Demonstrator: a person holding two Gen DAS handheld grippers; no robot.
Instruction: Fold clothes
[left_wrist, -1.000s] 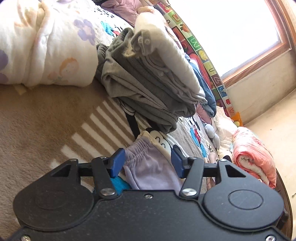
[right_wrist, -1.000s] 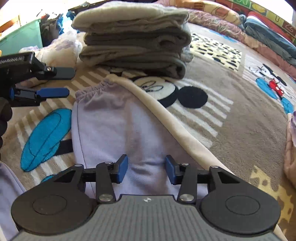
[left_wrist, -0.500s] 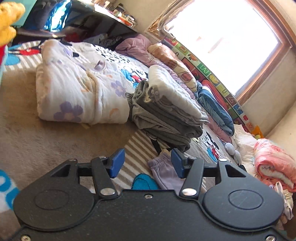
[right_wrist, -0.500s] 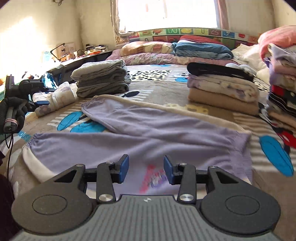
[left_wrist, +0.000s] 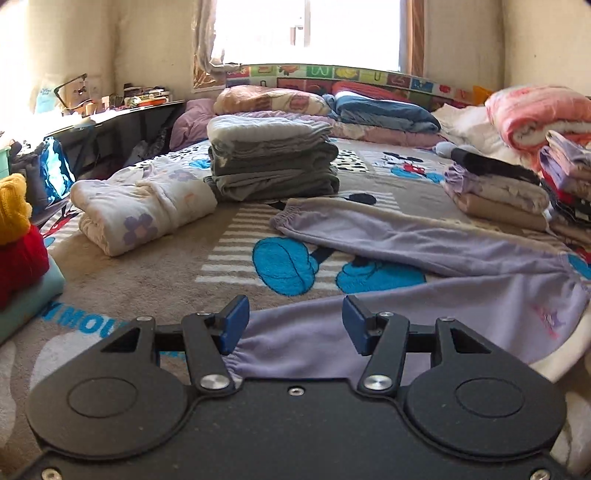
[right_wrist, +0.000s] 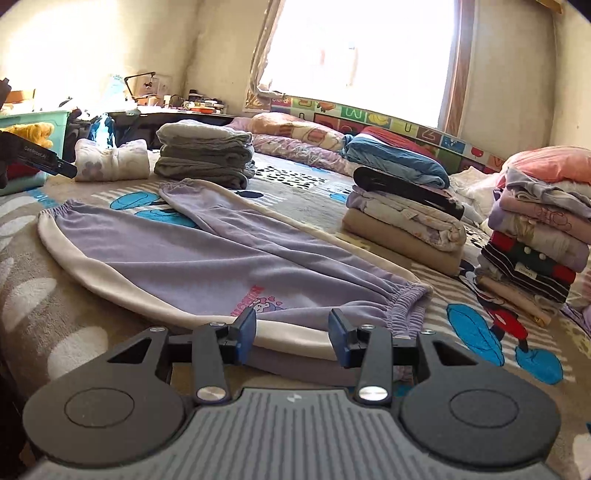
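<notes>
A pair of lilac trousers (right_wrist: 207, 254) with cream side stripes lies spread flat on the cartoon-print blanket (left_wrist: 155, 273), legs splayed apart. My left gripper (left_wrist: 293, 325) hovers open just above the gathered cuff (left_wrist: 255, 354) of the near leg, and nothing is pinched between its blue pads. My right gripper (right_wrist: 291, 334) stands open over the cream edge near the elastic waistband (right_wrist: 402, 299), also holding nothing. At the far left of the right wrist view, one black finger (right_wrist: 48, 162) of the left gripper shows.
A stack of folded grey clothes (left_wrist: 273, 166) sits behind the trousers, with a rolled floral quilt (left_wrist: 140, 206) to its left. Two more folded stacks (right_wrist: 402, 221) (right_wrist: 535, 243) stand to the right. Pillows (left_wrist: 269, 99) line the window wall, and a yellow-red plush toy (left_wrist: 14, 236) is at the left.
Both grippers pulled back from the grey stack and the leg cuffs. The left one rolled level and now sits over the near cuff. The right swung to the waistband end.
</notes>
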